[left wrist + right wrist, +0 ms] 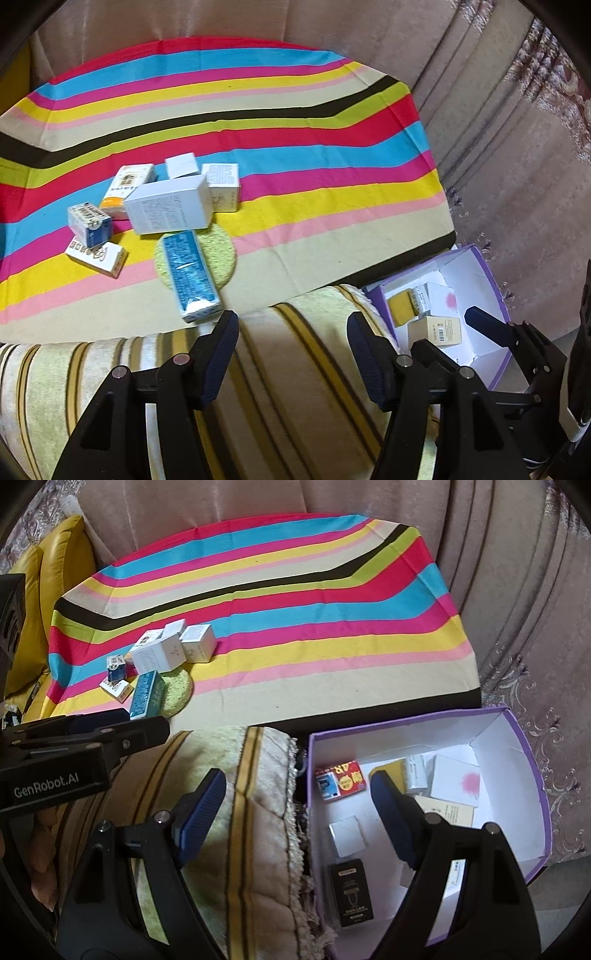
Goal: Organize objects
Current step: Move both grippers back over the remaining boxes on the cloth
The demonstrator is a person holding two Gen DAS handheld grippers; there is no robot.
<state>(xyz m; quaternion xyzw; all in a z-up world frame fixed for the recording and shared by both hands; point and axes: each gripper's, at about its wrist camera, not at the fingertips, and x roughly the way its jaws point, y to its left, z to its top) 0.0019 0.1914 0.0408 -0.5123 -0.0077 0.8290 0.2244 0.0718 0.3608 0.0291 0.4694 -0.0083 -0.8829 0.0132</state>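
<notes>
The left gripper (293,326) has its jaws apart with nothing between them; only the striped yellow cushion (288,369) shows in the gap. Just beyond the tip of its left finger lies a long blue box (190,271), partly on a round green pad (218,254). Further ahead and to the left is a cluster of small boxes on the striped cloth (295,147), the biggest one a white box (168,210).

The right gripper (297,781) stands wide and holds nothing. Its left finger (201,812) is over the cushion edge, its right finger (393,816) is over the purple-rimmed cardboard box (532,775). Inside this box, between the jaws, lie a red and blue packet (341,780) and a small white cube box (348,836); nearer to the camera is a black box (351,895). Beyond the right finger are a yellow packet (388,770) and more white boxes.
</notes>
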